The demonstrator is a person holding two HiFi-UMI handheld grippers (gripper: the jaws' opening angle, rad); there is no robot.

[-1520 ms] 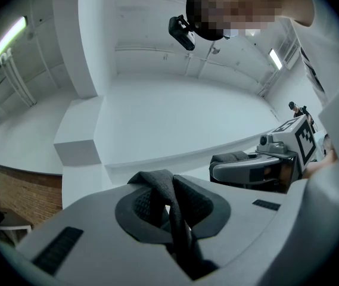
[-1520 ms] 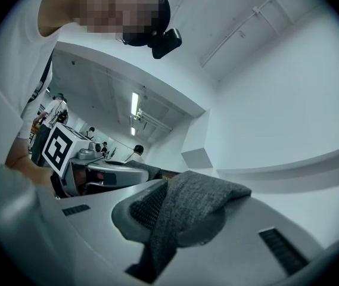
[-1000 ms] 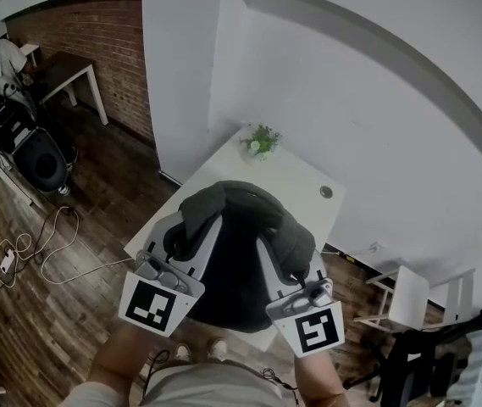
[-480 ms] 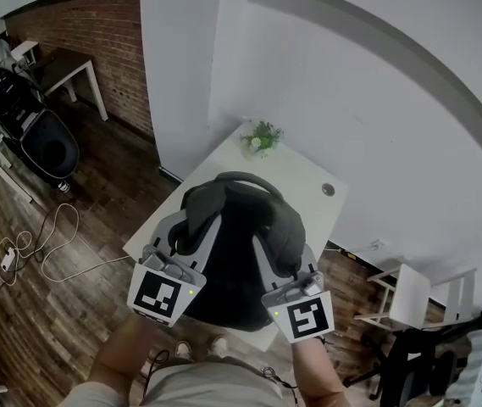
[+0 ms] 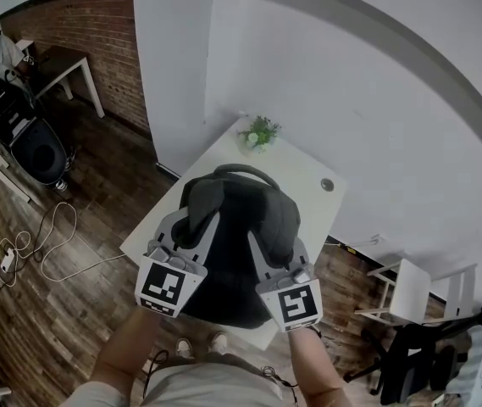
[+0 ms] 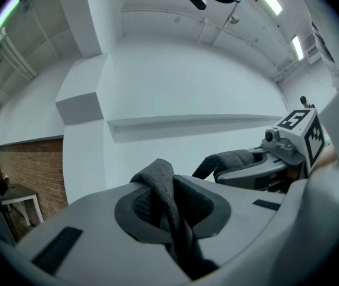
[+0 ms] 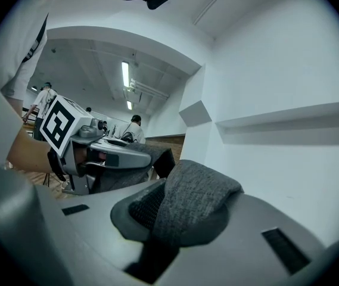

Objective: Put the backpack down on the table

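From your head view, the dark backpack hangs in front of you over the near part of the white table, with a small potted plant at the table's far edge. Whether the backpack's base touches the top cannot be told. Your left gripper and right gripper each grip one side of it. In your left gripper view, the jaws are pinched narrow on a dark strap. In your right gripper view, the jaws clamp a grey padded strap.

Backpack over table, plant behind
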